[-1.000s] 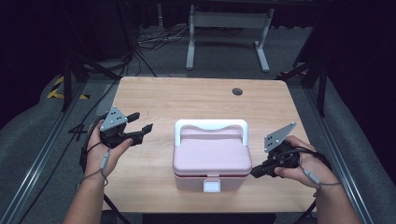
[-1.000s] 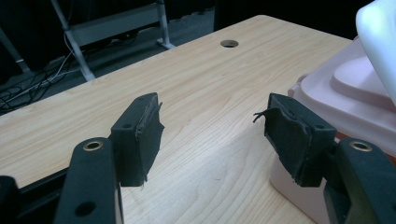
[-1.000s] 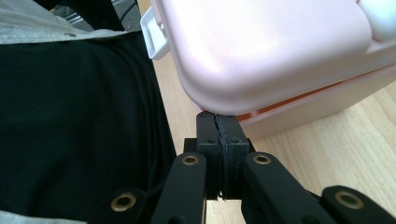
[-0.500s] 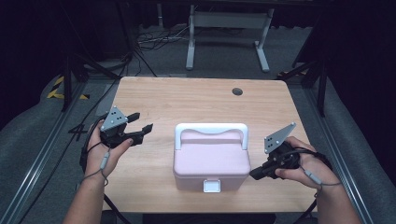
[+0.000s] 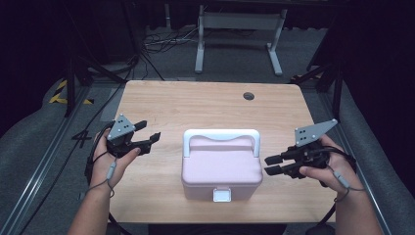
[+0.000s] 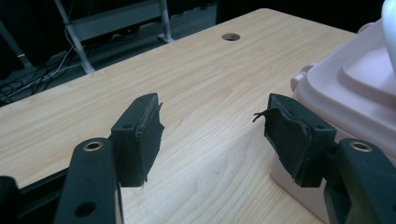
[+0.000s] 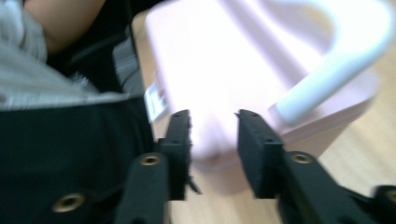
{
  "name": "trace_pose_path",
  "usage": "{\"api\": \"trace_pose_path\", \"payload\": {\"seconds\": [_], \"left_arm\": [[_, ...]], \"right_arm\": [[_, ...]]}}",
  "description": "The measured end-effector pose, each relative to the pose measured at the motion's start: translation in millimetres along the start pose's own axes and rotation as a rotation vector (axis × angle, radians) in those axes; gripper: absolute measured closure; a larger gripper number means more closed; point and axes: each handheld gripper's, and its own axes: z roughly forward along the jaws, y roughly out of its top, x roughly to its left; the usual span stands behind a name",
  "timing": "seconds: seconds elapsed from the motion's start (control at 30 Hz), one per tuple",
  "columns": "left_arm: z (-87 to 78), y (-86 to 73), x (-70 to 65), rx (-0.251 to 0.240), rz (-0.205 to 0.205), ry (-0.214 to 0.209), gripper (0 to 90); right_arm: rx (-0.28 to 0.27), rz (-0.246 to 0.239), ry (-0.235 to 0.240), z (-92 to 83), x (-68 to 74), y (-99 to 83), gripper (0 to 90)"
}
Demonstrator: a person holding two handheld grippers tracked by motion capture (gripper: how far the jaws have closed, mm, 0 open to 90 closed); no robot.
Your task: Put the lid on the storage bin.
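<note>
From above, the pink box (image 5: 221, 166) sat near your edge of the wooden table (image 5: 205, 105), its white handle (image 5: 220, 136) standing along the far side of the lid and a white latch (image 5: 221, 196) on the face toward you. Your left gripper (image 5: 148, 142) hovered to the left of the box, apart from it, jaws spread and pointing at it. Your right gripper (image 5: 271, 164) lay just beside the box's right side, jaws a narrow way apart and empty, tips close to the wall without clearly touching. Along your left gripper (image 6: 212, 126), the pads stood wide over bare wood, and the box (image 6: 348, 88) rose just past the right-hand jaw. Along your right gripper (image 7: 212, 128), the picture was blurred; the jaws were narrowly parted on nothing, with the box (image 7: 224, 65) and its handle (image 7: 341, 56) close ahead.
</note>
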Motion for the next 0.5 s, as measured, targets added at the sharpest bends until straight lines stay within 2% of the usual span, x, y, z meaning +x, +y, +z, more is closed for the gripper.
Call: {"api": "trace_pose_path", "payload": {"seconds": [0.03,0.17,0.2,0.23,0.3,0.33,0.37,0.4,0.5], "left_arm": [[-1.2,-1.1,0.2,0.0,-0.004,0.005,36.8],[-9.3,-6.3,4.4,0.001,-0.013,0.031,36.8],[-9.3,-6.3,4.4,0.001,-0.013,0.031,36.8],[-11.0,-8.1,6.0,0.002,-0.021,0.039,36.9],[-11.5,-9.2,6.9,0.002,-0.025,0.042,36.9],[-11.5,-9.2,6.9,0.002,-0.025,0.042,36.9],[-11.8,-9.9,7.4,0.002,-0.026,0.045,36.9],[-12.0,-10.4,7.9,0.002,-0.025,0.046,36.9],[-11.5,-12.1,10.3,0.012,-0.024,0.06,36.9]], "right_arm": [[-0.065,-0.013,-0.058,-5.9,-5.2,2.3,59.3],[-0.161,0.026,-0.168,-15.7,-17.4,3.4,55.8],[-0.161,0.026,-0.168,-15.7,-17.4,3.4,55.8],[-0.201,0.049,-0.251,-21.3,-25.3,1.6,54.8],[-0.221,0.068,-0.308,-25.7,-31.4,-0.7,52.9],[-0.221,0.068,-0.308,-25.7,-31.4,-0.7,52.9],[-0.226,0.077,-0.335,-27.7,-35.0,-2.4,52.9],[-0.233,0.113,-0.365,-32.0,-41.6,-6.1,52.9],[-0.233,0.129,-0.403,-35.1,-49.4,-10.9,51.7]]}}
